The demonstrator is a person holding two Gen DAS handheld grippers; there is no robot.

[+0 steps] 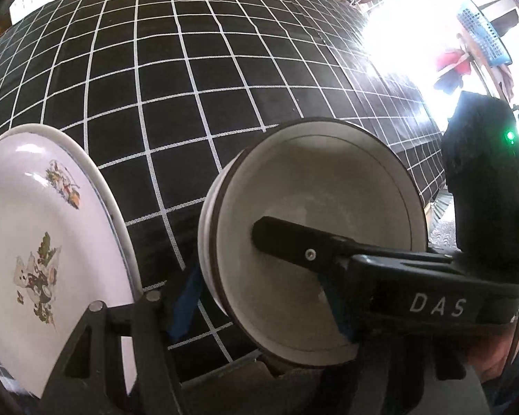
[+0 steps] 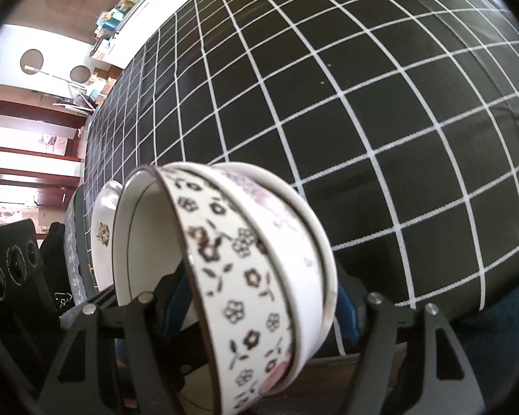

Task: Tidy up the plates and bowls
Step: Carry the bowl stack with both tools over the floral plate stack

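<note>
Two nested bowls (image 2: 245,269) on the checked cloth (image 2: 380,121) pinched between both grippers' fingers, right gripper (image 2: 259,311) and left gripper (image 1: 259,297), beside one floral plate (image 1: 34,224).

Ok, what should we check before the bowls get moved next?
1. Bowls nested together: ok. The flowered bowl sits inside the pink-printed bowl.
2. Right gripper straddles the stack's wall: ok. One of its jaws is inside and the other outside.
3. Right jaws pressing firmly: cannot tell.
4. Left gripper has a grip on the bowls: cannot tell. Only one of its jaws shows clearly, beside the outer wall.
5. Plate is out of the way: ok. The tablecloth shows between it and the bowls.
</note>
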